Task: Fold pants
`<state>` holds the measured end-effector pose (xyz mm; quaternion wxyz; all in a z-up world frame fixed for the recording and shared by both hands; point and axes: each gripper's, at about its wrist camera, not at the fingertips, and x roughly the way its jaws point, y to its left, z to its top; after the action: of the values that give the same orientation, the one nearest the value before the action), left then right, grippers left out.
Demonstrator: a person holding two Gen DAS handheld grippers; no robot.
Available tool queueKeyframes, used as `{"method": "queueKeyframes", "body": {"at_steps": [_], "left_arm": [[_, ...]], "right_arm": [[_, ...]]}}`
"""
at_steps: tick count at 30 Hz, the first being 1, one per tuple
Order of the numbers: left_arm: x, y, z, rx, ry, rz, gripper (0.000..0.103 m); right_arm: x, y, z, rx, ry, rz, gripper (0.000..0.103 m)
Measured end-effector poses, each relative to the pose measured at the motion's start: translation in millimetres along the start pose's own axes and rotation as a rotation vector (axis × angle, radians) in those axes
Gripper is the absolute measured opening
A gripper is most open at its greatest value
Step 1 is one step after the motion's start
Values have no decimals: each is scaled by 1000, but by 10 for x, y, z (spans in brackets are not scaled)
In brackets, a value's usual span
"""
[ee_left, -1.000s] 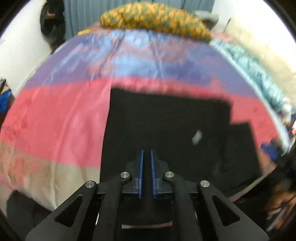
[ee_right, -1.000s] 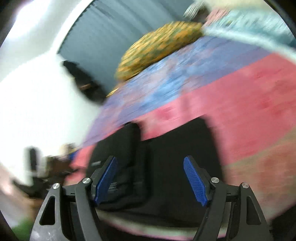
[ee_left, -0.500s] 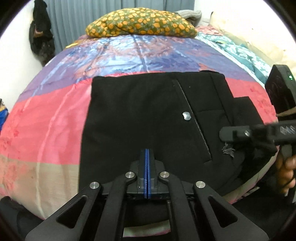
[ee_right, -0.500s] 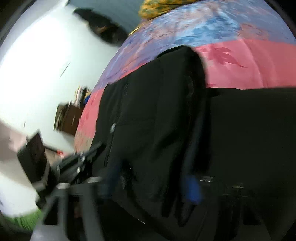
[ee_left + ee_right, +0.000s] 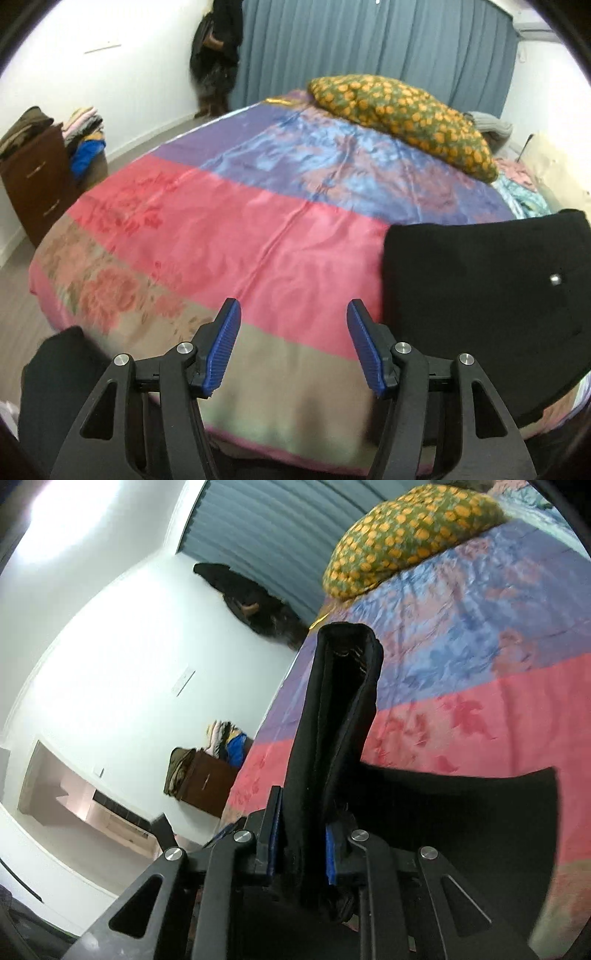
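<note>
R claw (image 5: 301,849) clamping black pants (image 5: 332,720)

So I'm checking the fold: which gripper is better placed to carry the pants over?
Right. The right gripper is clamped on the pants; the left gripper is open over the bedspread, holding nothing.

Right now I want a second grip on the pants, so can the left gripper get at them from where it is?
Probably yes. The left gripper is open and empty over bare bedspread, and the black pants lie just to its right with nothing between.
</note>
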<state>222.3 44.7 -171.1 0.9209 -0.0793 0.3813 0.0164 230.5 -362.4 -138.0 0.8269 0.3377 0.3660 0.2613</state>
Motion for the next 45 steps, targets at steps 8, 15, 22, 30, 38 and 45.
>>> {"method": "queueKeyframes", "body": {"at_steps": [8,15,22,30,38,45], "left_arm": [[-76,-313,-97,115,0,-44,62],[32,-764,-327,291,106,-74,62],[-28,-1108,-176,328,68,-139,62],[343,-1584,-513,489,229,-118,62],[39,-1487,-473,432,198,-169,63],[139,-1653,-748,510,253,-111,84]], "right_arm": [[-508,-733,-265,129,-15,-180,19],[-489,-1383,-707,289,-6,-352,37],[-711,-677,-79,-3,-54,-530,40],[136,-1016,273,1,74,-526,29],[-313,-524,-18,-101,7,-578,24],[-266,-317,-968,-147,188,-695,25]]}}
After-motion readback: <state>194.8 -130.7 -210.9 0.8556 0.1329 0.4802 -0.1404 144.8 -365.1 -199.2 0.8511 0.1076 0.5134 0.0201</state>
